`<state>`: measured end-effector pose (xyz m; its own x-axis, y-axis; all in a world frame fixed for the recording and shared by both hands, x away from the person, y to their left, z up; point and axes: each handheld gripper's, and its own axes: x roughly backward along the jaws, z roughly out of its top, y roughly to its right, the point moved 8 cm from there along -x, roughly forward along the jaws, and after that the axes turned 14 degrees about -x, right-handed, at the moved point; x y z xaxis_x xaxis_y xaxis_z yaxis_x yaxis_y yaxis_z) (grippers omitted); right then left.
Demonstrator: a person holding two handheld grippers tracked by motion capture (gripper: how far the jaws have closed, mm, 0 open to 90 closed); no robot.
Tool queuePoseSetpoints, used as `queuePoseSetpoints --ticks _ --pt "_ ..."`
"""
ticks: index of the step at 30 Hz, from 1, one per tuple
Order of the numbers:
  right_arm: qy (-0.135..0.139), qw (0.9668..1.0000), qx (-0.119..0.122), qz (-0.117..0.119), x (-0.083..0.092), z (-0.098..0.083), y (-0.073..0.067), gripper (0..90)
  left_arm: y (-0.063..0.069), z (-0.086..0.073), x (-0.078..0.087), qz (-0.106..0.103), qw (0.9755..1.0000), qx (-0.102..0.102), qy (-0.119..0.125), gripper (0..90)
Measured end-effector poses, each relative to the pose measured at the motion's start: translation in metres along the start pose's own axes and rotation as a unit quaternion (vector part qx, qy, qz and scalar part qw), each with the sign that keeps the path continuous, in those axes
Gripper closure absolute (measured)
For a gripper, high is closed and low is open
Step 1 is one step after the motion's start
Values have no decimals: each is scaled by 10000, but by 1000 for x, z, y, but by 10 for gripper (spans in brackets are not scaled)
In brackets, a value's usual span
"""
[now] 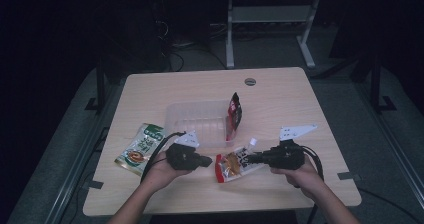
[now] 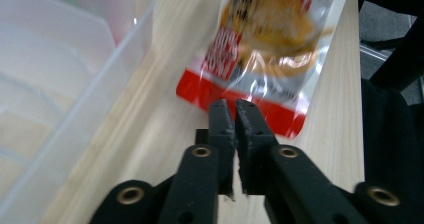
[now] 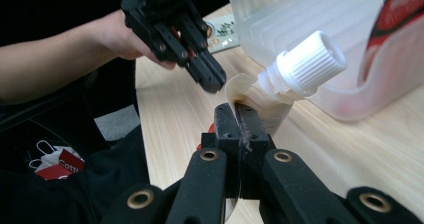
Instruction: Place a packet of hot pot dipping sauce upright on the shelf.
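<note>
Meanwhile, at a wooden table [image 1: 280, 89], the right gripper [image 3: 239, 115] clamps its jaws on the top edge of a spouted food pouch [image 1: 235, 164], just under the white cap [image 3: 306, 65], seemingly pinning it for handling. The left gripper [image 2: 235, 111], jaws pressed together and empty, points at the pouch's red bottom edge, a clear plastic tray [image 1: 197, 121] just beyond both.

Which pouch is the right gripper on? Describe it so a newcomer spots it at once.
Start at the clear plastic tray in the middle of the wooden table. Just in front of its near right corner lies a spouted pouch, between the two grippers. Unlike the green packet and the dark red packet, it has a white screw cap.
</note>
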<state>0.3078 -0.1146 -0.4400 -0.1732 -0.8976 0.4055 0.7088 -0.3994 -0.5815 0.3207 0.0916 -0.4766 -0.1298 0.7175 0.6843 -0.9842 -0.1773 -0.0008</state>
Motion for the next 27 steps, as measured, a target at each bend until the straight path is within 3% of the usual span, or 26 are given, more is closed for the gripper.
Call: queuePoseSetpoints --ticks 4,13,18,27 --pt "37 9999 155 -13 2 6 -7 898 5 -15 7 38 9998 171 -106 710" --pt "198 9991 362 33 8 21 -16 897 11 -36 23 218 9991 351 -121 524" --pt "243 9990 383 -6 10 32 -19 898 15 -46 23 247 9986 428 -197 408" --pt "385 9981 477 -102 12 58 -21 897 22 -62 35 405 9970 591 -280 295"
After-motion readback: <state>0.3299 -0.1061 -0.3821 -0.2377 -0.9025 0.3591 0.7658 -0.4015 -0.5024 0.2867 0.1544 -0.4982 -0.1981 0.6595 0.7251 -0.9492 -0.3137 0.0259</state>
